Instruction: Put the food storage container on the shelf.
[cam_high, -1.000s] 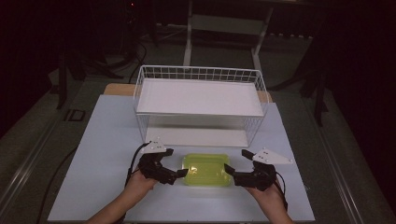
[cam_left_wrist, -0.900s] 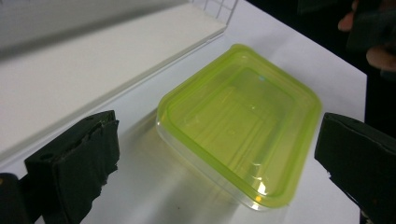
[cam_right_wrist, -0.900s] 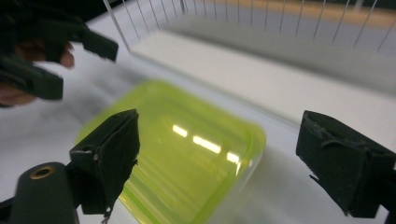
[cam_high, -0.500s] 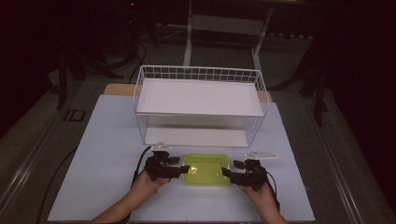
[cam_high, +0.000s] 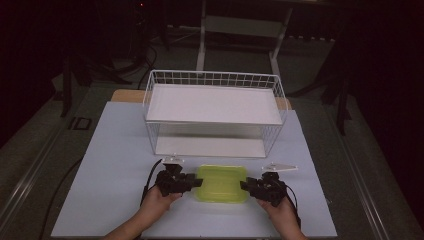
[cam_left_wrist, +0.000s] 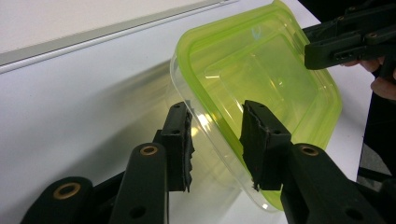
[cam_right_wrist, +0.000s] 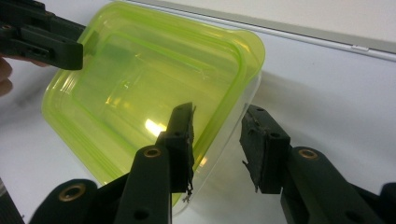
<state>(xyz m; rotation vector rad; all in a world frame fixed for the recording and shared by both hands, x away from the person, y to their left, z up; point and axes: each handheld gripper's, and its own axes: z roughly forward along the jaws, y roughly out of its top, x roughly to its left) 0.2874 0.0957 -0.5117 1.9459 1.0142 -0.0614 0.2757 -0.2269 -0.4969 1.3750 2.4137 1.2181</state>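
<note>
2 grippers work 1 yellow-green container (cam_high: 221, 183) on the white counter (cam_high: 110, 165), near the person's edge, in front of a white wire rack (cam_high: 214, 112).

Container: translucent, rectangular with rounded corners, green lid on a clear base. It lies flat on the counter, well apart from the rack.

Left gripper (cam_high: 186, 182): at the container's left short edge. In the left gripper view (cam_left_wrist: 215, 140) its 2 fingers (cam_left_wrist: 180, 142) straddle the rim, 1 outside the clear wall, 1 over the lid. They have just been closing, with the rim between them. A slim gap shows on each side; no firm press visible, so not yet clamped.

Right gripper (cam_high: 250, 186): at the opposite short edge. In the right gripper view (cam_right_wrist: 216, 147) 1 finger (cam_right_wrist: 181, 144) sits over the lid near the corner, the other outside the wall on the counter side. These fingers have also just been closing around the rim. The outer finger stands clear of the wall; grip not made.

Each gripper view shows the other gripper at the container's far end.

Hands: both come in from the bottom of the high view, 1 on each gripper. A cable trails from the left gripper across the counter.
</note>
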